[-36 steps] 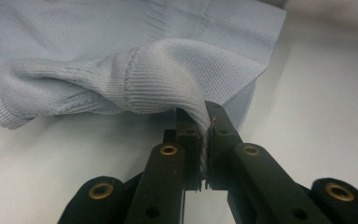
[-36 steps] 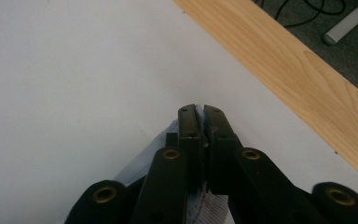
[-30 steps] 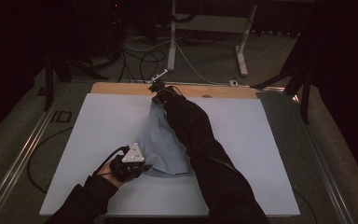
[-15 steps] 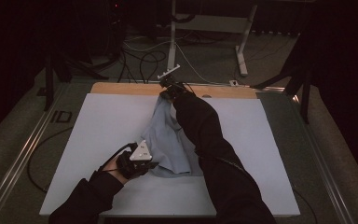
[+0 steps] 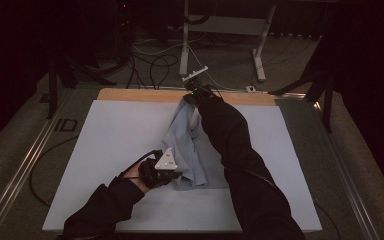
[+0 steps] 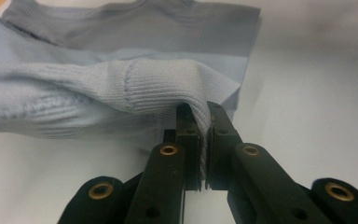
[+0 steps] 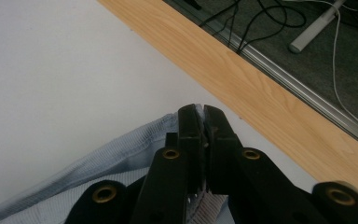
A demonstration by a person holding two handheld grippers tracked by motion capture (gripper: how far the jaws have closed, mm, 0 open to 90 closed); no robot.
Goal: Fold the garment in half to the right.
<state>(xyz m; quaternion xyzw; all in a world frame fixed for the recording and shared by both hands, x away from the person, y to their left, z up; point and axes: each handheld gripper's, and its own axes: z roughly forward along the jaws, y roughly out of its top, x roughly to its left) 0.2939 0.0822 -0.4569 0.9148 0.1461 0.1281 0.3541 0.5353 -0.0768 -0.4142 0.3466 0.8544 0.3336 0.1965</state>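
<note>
A light blue knit garment [image 5: 190,145] lies stretched lengthwise down the middle of the white table top [image 5: 110,140]. My left gripper [image 5: 176,175] is at its near end, shut on a ribbed edge of the garment [image 6: 121,88], which bunches between the jaws [image 6: 204,140]. My right gripper [image 5: 194,95] reaches to the far end by the wooden strip [image 5: 140,95], shut on the garment's far edge [image 7: 121,154], with fabric pinched between its jaws [image 7: 203,121]. The right sleeve [image 5: 235,150] hides part of the garment.
The wooden strip [image 7: 261,88] runs along the table's far edge, with a metal rail [image 7: 307,98] beyond it. Cables [image 5: 155,65] and a white stand's legs [image 5: 220,30] lie on the floor behind. Bare white surface spreads left and right of the garment.
My right gripper has carried the garment's far end toward the wooden strip, drawing the cloth out longer. My left gripper has shifted slightly right with the near end.
</note>
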